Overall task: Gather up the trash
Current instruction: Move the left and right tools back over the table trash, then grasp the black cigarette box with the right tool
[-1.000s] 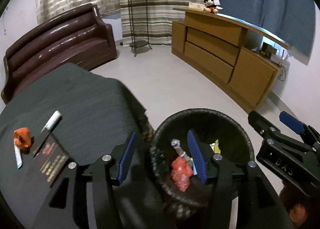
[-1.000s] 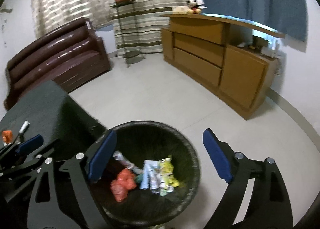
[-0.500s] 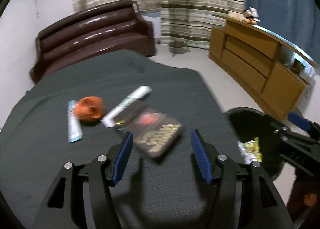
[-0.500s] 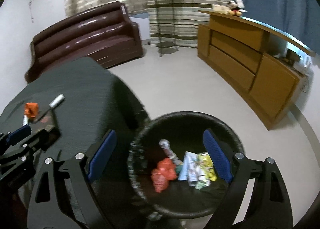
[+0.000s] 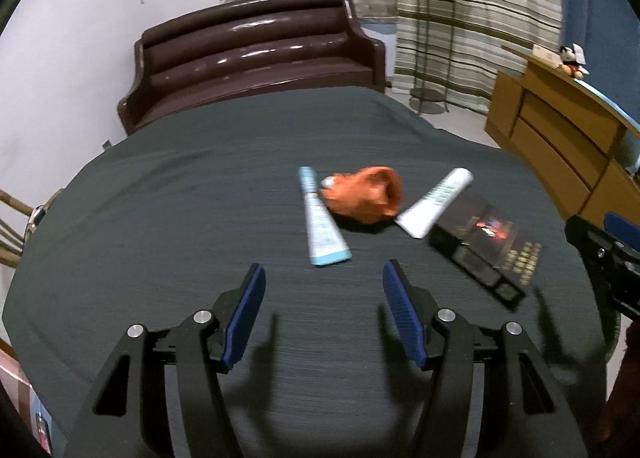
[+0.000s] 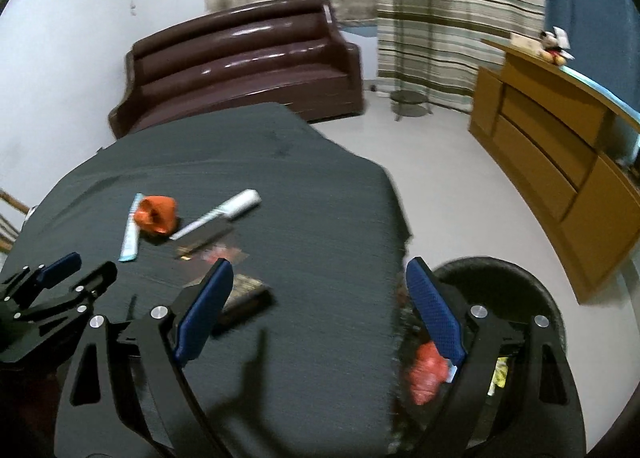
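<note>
Over the dark-clothed worktop (image 5: pixel 168 226) the left claw (image 5: pixel 324 306) hangs with its blue pads apart and nothing between them; its jaws have just been opening. Just ahead of it lies the trash: a pale blue tube (image 5: pixel 322 222), a crumpled orange wrapper (image 5: pixel 366 196) touching the tube's upper end, a white tube (image 5: pixel 436 202) and a flat black packet (image 5: pixel 490 246) whose far end sits under or against the white tube, though blur makes that hard to judge. The right claw (image 6: pixel 316 306) is spread wide and empty above the worktop's edge. Beside that edge, on the floor, stands a black bin (image 6: pixel 516 278) with orange and yellow scraps inside.
</note>
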### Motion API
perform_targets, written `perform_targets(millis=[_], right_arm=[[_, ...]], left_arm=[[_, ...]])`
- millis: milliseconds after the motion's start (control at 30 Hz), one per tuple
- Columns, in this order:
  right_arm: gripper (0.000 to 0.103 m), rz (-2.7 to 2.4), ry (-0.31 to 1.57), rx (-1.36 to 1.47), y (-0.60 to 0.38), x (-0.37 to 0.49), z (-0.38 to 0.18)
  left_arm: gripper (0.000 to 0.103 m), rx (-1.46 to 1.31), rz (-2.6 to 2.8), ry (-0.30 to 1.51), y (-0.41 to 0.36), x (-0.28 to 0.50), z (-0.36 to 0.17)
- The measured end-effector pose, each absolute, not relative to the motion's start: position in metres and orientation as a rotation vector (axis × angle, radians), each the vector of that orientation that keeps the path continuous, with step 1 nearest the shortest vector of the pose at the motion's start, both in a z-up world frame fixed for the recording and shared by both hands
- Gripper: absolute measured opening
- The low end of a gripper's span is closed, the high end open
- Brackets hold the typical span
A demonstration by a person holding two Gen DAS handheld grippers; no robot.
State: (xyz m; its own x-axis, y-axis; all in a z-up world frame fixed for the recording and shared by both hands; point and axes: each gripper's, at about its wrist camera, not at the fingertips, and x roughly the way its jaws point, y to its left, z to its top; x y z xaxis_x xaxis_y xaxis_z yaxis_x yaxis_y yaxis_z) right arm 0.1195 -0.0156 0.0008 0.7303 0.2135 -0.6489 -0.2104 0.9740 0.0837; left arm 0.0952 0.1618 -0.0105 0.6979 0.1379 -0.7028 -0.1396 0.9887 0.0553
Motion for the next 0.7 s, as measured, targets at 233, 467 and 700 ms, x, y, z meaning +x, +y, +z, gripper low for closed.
perform_targets(millis=[233, 467, 700], right_arm=[[0.086, 0.305, 0.775, -0.043, 0.025, 0.134, -0.009], [0.085, 0.293, 0.854, -0.111, 0.047, 0.15, -0.022], [0.064, 0.305, 0.87, -0.153, 0.052, 0.152, -0.025]], left_arm=[[0.062, -0.019, 0.18, 0.782, 0.183, 0.101, -0.011], [0.062, -0.033, 0.16, 0.785, 0.192, 0.103, -0.013], [0.062, -0.041, 0.142, 0.786, 0.192, 0.107, -0.013]])
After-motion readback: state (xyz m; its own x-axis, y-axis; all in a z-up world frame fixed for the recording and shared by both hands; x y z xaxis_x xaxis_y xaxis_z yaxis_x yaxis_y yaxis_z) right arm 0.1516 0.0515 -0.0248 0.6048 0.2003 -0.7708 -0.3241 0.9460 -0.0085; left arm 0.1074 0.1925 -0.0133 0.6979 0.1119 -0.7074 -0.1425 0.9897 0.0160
